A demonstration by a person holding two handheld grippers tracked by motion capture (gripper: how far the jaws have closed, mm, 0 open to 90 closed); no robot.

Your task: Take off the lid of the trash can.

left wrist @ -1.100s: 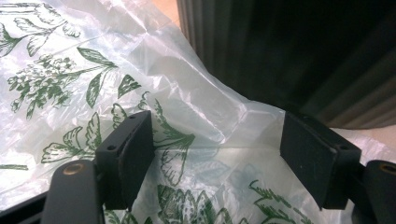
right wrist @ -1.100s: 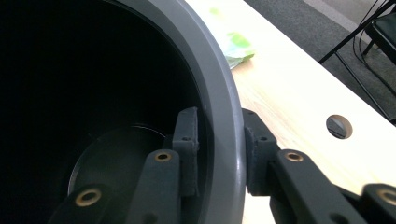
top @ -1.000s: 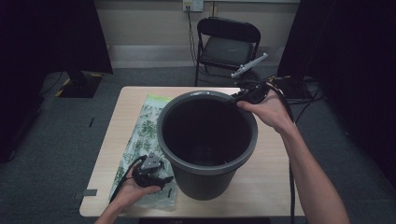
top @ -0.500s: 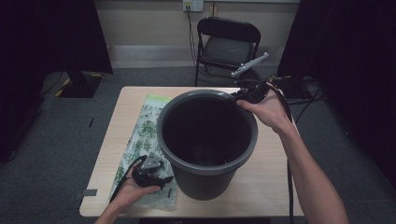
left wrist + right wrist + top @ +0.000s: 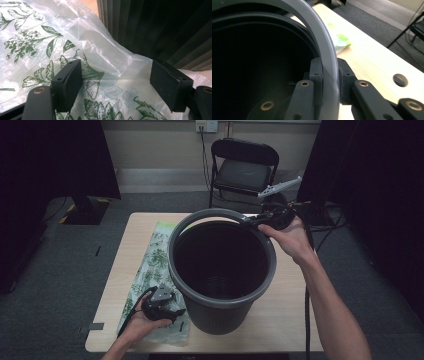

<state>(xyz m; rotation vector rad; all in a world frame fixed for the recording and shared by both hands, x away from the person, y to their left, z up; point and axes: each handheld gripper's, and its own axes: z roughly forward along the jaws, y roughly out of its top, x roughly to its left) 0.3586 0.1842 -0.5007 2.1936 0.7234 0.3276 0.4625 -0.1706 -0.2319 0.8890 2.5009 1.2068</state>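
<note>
A large dark grey bucket (image 5: 220, 317) stands upright in the middle of the wooden table (image 5: 292, 297). My right gripper (image 5: 248, 219) is shut on its rim (image 5: 325, 47) at the far right, one jaw inside and one outside. A clear plastic bag printed with green leaves (image 5: 150, 270) lies flat on the table to the left of the bucket. My left gripper (image 5: 175, 312) rests over the bag's near end, beside the bucket's base, and stands open. In the left gripper view the bag (image 5: 37, 42) runs under the jaws up to the bucket's ribbed wall (image 5: 160, 32).
A black folding chair (image 5: 243, 167) stands behind the table on the grey carpet. Cables trail on the floor at the right. A round hole (image 5: 400, 80) shows in the tabletop near the right gripper. The table's near edge lies close to the left hand.
</note>
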